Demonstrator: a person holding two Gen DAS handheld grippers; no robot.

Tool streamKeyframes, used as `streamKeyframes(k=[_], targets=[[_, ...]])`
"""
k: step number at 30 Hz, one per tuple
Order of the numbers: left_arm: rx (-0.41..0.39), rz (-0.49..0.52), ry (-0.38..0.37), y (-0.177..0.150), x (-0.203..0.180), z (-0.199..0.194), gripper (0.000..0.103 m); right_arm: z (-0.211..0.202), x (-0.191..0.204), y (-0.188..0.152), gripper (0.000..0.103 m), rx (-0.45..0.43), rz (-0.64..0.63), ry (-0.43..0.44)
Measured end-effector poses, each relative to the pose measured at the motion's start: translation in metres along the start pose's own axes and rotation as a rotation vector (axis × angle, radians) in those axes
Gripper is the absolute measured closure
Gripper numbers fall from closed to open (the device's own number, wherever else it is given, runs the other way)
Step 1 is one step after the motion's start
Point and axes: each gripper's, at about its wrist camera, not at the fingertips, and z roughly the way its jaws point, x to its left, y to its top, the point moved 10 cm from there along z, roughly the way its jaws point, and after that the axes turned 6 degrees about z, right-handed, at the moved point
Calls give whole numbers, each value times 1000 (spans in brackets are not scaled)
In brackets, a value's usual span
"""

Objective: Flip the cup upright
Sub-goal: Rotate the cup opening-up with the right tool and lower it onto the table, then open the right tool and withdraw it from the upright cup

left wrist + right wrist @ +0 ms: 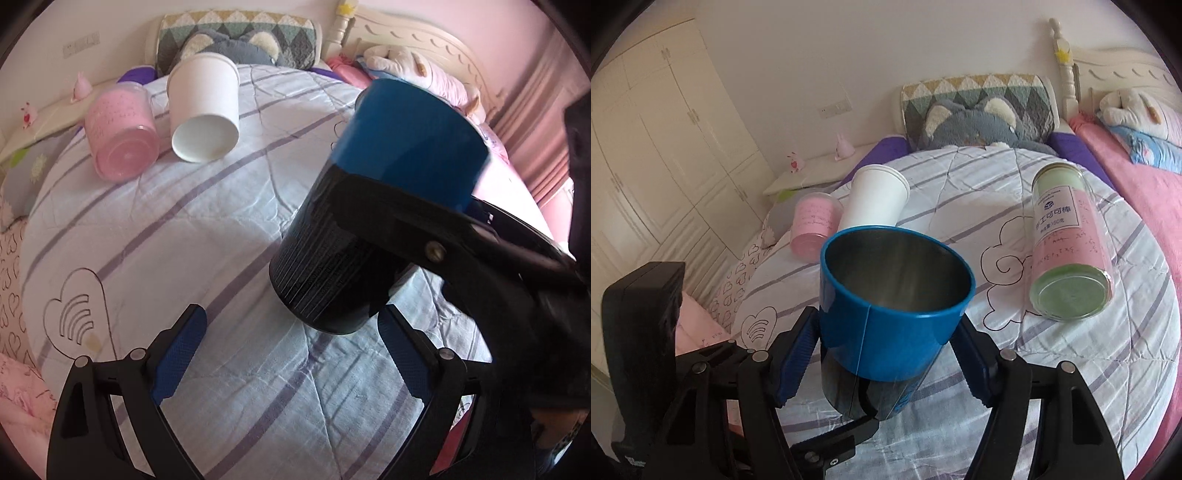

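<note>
The blue and black metal cup point(886, 310) is held in my right gripper point(886, 354), whose blue pads press both its sides; its open mouth faces up and away from the camera. In the left wrist view the same cup point(388, 192) hangs tilted above the bed, gripped by the right gripper point(436, 236) coming in from the right. My left gripper point(291, 354) is open and empty, just below and in front of the cup's black base.
A white paper cup point(203, 110) and a pink jar point(122, 140) lie on their sides on the striped quilt point(184, 229). A green and pink jar point(1067, 243) lies to the right. Pillows and plush toys sit at the headboard.
</note>
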Motion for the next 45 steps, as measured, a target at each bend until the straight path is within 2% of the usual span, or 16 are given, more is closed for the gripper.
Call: streamKeyframes(k=[3,8,14,22,29,31,36,45], targets=[[-12,8,19,-1,1,0,8,-3,-2,-1,31,-54,-35,-12],[-35,27,32,-2,-2,-5,8,-4,3,-4,31,-91,-81,-29],[-104,66,100,2,5,-18,8,-3,12,-12,31,-89,-138,-18],[-151,62,93,2,10,-27,7,-5,22,-15,31,-92,-173,15],[-185,58,94,2,2,-38,7,-11,29,-16,30,-78,-164,74],[-194,52,96,2,1,-42,7,-14,31,-16,23,-84,-167,71],[-225,51,98,5,-5,-53,7,-28,35,-17,23,-108,-165,102],[-275,72,134,0,-21,-83,7,-69,21,-8,23,-149,-121,76]])
